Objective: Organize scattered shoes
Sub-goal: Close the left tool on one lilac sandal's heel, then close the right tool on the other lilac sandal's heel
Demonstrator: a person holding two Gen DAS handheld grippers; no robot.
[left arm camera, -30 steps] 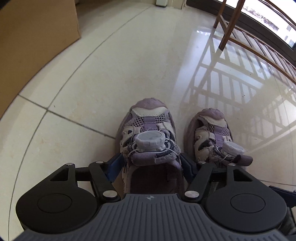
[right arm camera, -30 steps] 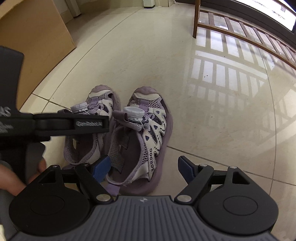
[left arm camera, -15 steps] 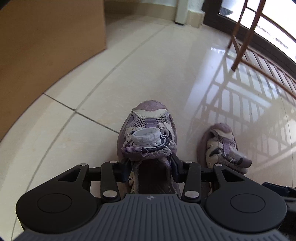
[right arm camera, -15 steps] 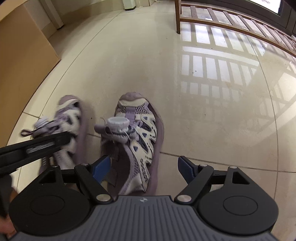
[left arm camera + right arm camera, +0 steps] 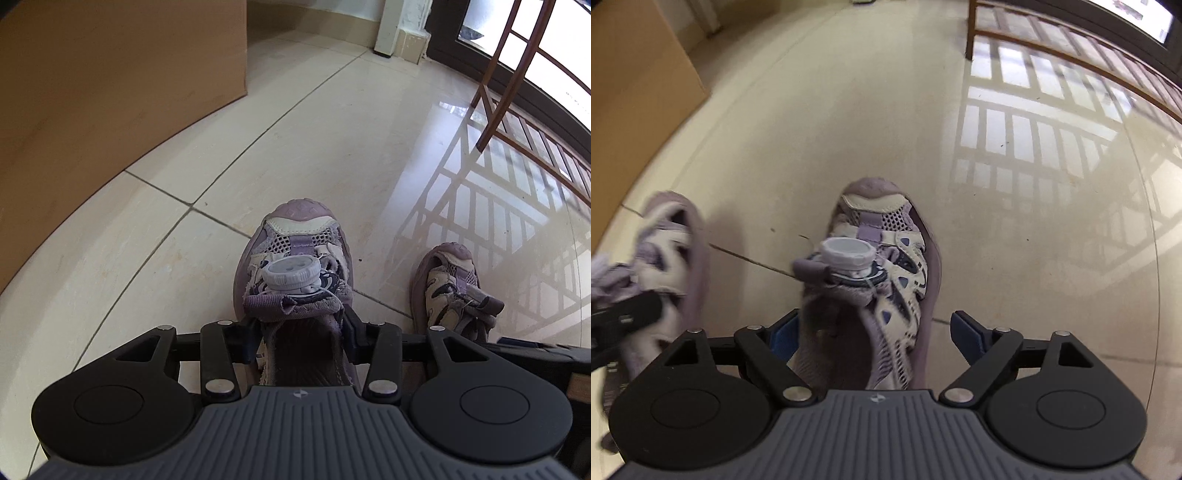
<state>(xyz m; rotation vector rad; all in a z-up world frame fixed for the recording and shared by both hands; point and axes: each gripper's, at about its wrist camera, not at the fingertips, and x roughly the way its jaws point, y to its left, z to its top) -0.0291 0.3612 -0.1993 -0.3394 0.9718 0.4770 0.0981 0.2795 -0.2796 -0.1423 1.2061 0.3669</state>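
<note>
Between the left gripper's (image 5: 301, 341) clenched jaws, purple shoe (image 5: 295, 266) gripped at its heel sides, toe pointing away, second shoe (image 5: 882, 273) lengthwise on the floor (image 5: 1015, 258) between the downward-tilted right gripper's (image 5: 875, 332) opening jaws, untouched.

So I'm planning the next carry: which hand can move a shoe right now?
Left. The left gripper is already clamped on its shoe; the right gripper only straddles the other shoe, jaws opening.

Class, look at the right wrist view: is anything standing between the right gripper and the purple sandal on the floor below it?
Nothing visible does. The right gripper already straddles the purple sandal, its jaws opening, pads apart from the sandal's sides. The other sandal, in the left gripper, is off to the side.
</note>
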